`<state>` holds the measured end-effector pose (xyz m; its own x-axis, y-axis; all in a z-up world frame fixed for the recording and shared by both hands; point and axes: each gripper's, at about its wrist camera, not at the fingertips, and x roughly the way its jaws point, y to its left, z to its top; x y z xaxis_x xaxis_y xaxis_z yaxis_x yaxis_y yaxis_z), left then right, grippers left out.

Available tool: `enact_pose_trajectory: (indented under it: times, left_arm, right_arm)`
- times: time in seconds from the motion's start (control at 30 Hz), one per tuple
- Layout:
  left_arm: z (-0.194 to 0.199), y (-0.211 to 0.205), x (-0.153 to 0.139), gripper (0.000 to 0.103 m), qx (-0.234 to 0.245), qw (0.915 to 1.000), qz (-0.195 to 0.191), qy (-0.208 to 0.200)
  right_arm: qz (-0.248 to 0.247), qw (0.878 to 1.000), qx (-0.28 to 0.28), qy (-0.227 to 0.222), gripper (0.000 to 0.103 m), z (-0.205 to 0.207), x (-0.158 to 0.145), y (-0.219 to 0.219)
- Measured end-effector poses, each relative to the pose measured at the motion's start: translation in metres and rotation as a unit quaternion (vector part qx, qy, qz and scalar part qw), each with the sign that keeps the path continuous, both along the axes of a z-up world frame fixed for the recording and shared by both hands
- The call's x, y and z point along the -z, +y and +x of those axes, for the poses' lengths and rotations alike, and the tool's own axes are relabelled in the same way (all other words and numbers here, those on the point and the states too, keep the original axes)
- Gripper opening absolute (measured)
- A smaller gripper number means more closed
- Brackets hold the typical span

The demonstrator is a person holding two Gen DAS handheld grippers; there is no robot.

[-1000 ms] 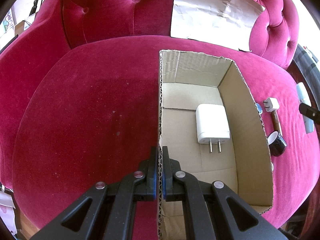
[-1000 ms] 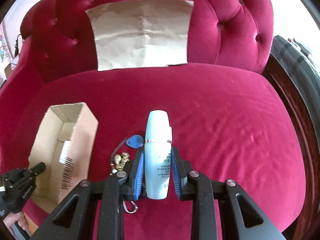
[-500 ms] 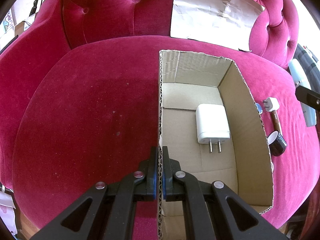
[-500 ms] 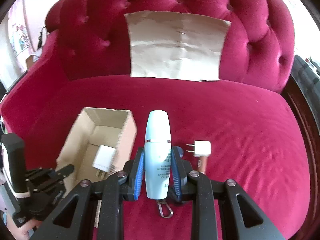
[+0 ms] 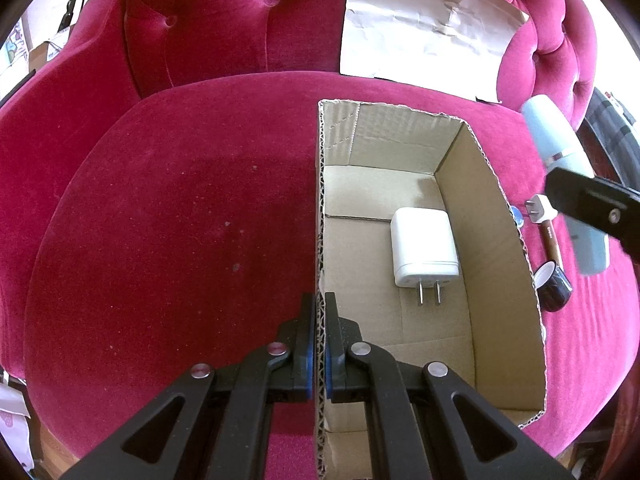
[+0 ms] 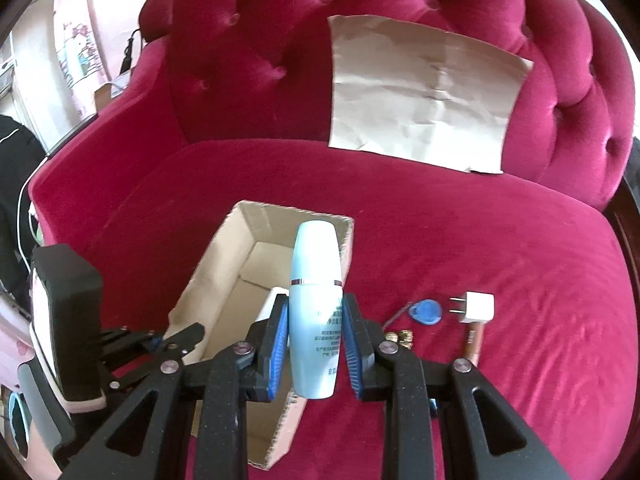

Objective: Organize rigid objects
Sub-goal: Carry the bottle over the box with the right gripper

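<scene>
Clamping the open brown cardboard box (image 5: 496,240) by its near wall, the left claw (image 5: 319,336) is pinched shut; a white plug adapter (image 5: 424,246) lies inside.
Over the box's edge on the crimson velvet sofa (image 6: 460,240), the right claw (image 6: 315,340) grips a pale blue plastic bottle (image 6: 316,304).

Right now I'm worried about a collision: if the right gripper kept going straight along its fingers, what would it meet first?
Probably the cardboard box: the pale blue bottle it grips points over the box's near wall, though depth is unclear.
</scene>
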<state>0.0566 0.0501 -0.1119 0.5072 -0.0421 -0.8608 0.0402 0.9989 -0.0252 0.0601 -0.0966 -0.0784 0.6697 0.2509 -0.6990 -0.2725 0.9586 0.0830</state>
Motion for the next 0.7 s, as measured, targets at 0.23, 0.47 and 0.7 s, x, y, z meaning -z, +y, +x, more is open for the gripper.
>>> enact_pose_trajectory:
  times: [0.23, 0.47, 0.7]
  left_arm:
    - [0.0, 0.002, 0.0, 0.003, 0.001, 1.0, -0.003, 0.0]
    - [0.0, 0.004, 0.0, 0.003, 0.002, 1.0, -0.005, 0.001]
    - [0.0, 0.005, 0.0, 0.003, 0.003, 1.0, -0.006, 0.001]
  right_arm:
    - [0.005, 1.0, -0.02, 0.016, 0.027, 0.004, 0.011, 0.02]
    - [0.014, 0.998, -0.046, 0.031, 0.027, 0.008, 0.023, 0.034]
    - [0.014, 0.998, -0.05, 0.035, 0.027, 0.01, 0.024, 0.035]
